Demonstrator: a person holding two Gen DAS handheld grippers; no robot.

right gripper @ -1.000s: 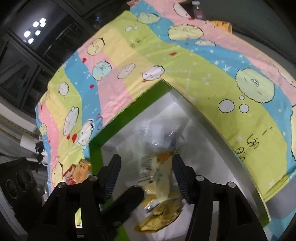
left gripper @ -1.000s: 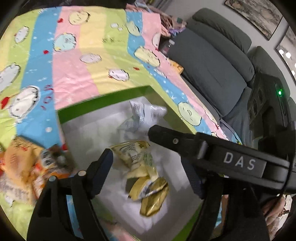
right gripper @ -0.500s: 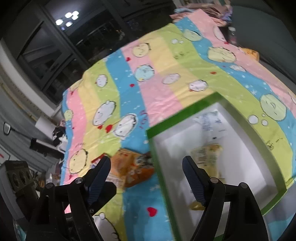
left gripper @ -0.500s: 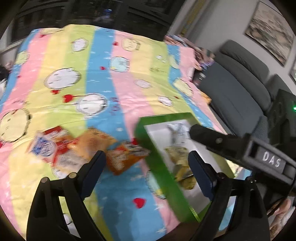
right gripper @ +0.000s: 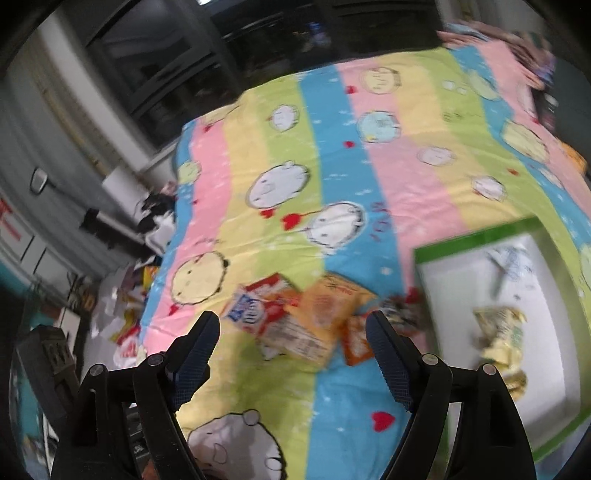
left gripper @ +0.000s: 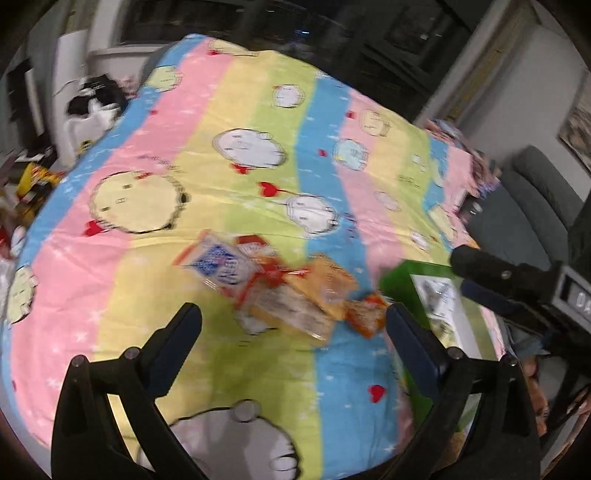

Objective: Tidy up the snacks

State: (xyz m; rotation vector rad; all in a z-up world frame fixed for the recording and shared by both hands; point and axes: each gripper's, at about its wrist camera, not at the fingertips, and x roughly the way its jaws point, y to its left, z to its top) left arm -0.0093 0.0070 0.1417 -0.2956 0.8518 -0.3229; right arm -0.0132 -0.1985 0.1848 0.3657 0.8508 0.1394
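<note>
A pile of snack packets (left gripper: pixel 280 291) lies on the striped cartoon blanket (left gripper: pixel 258 166); it also shows in the right wrist view (right gripper: pixel 306 321). It holds a blue-and-white packet (right gripper: pixel 248 309), an orange packet (right gripper: pixel 328 302) and a small orange one (right gripper: pixel 356 341). A green-rimmed white box (right gripper: pixel 476 240) on the right holds a clear wrapper (right gripper: pixel 511 264) and yellow packets (right gripper: pixel 502 332). My left gripper (left gripper: pixel 293 338) is open and empty just in front of the pile. My right gripper (right gripper: pixel 291 345) is open and empty, also before the pile.
The box's green rim (left gripper: pixel 402 277) stands right of the pile in the left wrist view. A grey sofa (left gripper: pixel 532 206) lies beyond the blanket at right. Clutter and bags (right gripper: pixel 125 317) lie on the floor at left. Dark windows (left gripper: pixel 295 22) are behind.
Both grippers have pulled back from over the box and swung left. The snack pile now sits between the fingers of each, and the box has slid to the right edge.
</note>
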